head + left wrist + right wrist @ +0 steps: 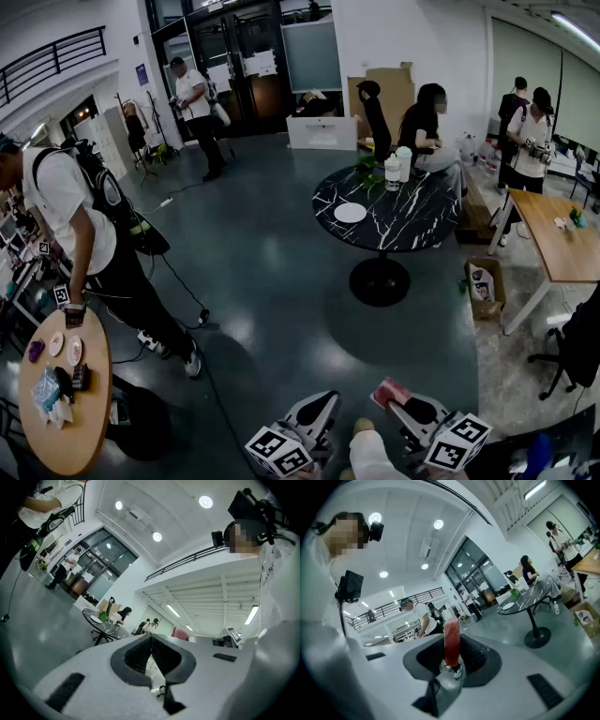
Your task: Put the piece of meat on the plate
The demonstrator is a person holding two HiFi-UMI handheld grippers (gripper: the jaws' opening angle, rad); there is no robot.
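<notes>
In the right gripper view a red slab of meat [451, 632] stands upright between the pads of my right gripper [453, 644], which is shut on it. The head view shows the same meat [386, 390] at the tip of the right gripper [398, 401], low in the frame. Beside it, my left gripper [317, 411] holds nothing; in its own view the left gripper [151, 643] has its pads together. A white plate [350, 213] lies on the round black marble table [412, 220] across the floor, far from both grippers. The plate [506, 606] also shows small in the right gripper view.
Bottles and a plant [386, 171] stand on the black table, with people seated behind it. At the left a person [80, 234] stands at a round wooden table [70, 427] that holds small dishes. A wooden desk [561, 234] and a cardboard box [482, 285] are at the right. Cables [183, 291] cross the grey floor.
</notes>
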